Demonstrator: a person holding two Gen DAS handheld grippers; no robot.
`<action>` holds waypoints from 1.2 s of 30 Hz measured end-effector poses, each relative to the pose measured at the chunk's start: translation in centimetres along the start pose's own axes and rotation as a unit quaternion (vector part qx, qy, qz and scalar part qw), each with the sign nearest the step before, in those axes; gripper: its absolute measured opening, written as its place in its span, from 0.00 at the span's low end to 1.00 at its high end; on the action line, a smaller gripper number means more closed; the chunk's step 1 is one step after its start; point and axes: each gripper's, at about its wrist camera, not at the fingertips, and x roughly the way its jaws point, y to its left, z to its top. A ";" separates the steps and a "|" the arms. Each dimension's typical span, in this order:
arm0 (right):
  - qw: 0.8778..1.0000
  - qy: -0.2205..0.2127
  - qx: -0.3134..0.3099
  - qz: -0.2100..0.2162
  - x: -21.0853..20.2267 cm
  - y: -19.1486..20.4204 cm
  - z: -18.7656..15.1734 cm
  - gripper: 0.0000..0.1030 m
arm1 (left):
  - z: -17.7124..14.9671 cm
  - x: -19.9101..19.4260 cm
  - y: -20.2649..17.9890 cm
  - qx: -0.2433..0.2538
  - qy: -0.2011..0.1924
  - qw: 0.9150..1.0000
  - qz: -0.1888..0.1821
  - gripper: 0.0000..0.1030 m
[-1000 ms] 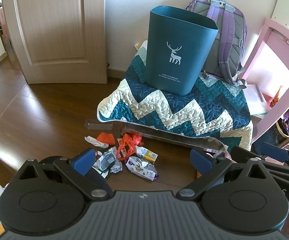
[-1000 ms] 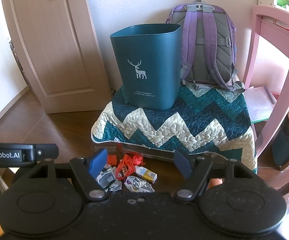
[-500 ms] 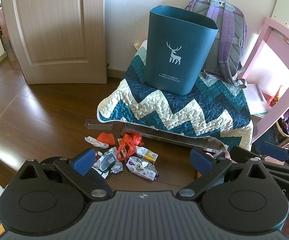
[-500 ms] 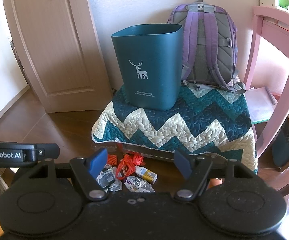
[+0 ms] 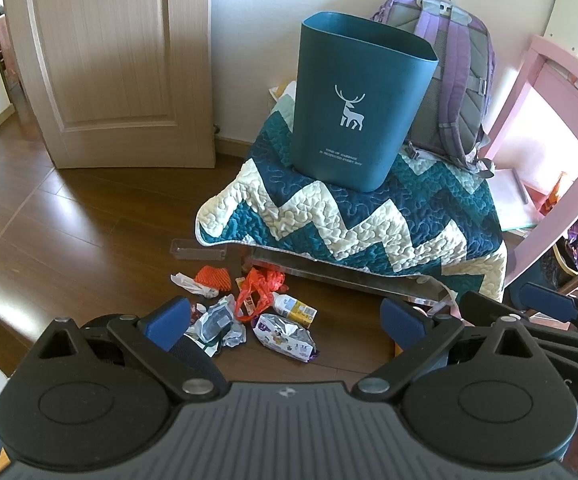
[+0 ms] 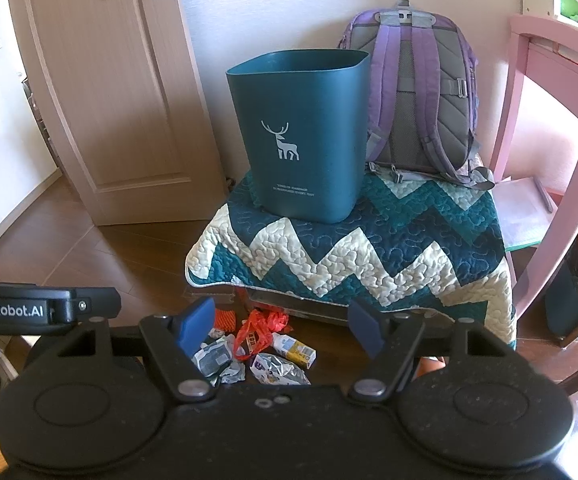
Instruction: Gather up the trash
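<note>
A teal bin with a white deer (image 5: 353,108) (image 6: 301,132) stands upright on a quilt-covered stool (image 5: 369,216) (image 6: 369,252). On the wood floor in front lies a trash pile: an orange plastic bag (image 5: 255,292) (image 6: 257,330), a small yellow carton (image 5: 295,309) (image 6: 293,349), a purple foil wrapper (image 5: 285,336) (image 6: 279,370), a grey crumpled wrapper (image 5: 217,320) (image 6: 217,358), an orange mesh piece (image 5: 212,276) and white paper (image 5: 187,282). My left gripper (image 5: 285,318) is open above the pile, holding nothing. My right gripper (image 6: 279,326) is open too, also empty.
A purple backpack (image 5: 453,92) (image 6: 421,92) leans on the wall behind the bin. A pink chair frame (image 5: 561,152) (image 6: 545,140) stands at the right. A closed wooden door (image 5: 113,60) (image 6: 105,92) is at the left. A clear plastic tray (image 5: 199,249) lies by the stool.
The right wrist view has shifted slightly, with the bin sitting a little further right in it. The left gripper and the trash have not moved.
</note>
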 end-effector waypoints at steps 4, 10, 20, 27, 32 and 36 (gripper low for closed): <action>1.000 0.000 -0.001 0.001 0.1 0.2 0.1 0.71 | -0.1 0.2 0.0 0.000 0.000 1.000 0.000 0.99; 1.000 0.000 -0.002 0.002 0.1 0.2 0.0 0.71 | 0.0 0.1 0.1 -0.001 0.000 1.000 0.000 0.99; 1.000 0.003 -0.004 0.004 0.1 0.2 -0.2 0.71 | -0.1 0.2 0.0 -0.003 0.002 1.000 -0.001 0.99; 1.000 0.014 -0.008 0.001 1.5 0.1 -0.1 0.71 | 0.2 1.6 0.4 -0.008 0.009 1.000 -0.008 0.99; 0.999 0.031 -0.013 -0.004 4.3 0.1 0.5 0.71 | 1.6 3.8 1.3 -0.005 0.004 1.000 -0.011 0.99; 0.999 0.038 -0.022 -0.008 7.0 0.1 0.8 0.71 | 3.7 5.7 3.4 -0.006 -0.026 1.000 -0.002 0.99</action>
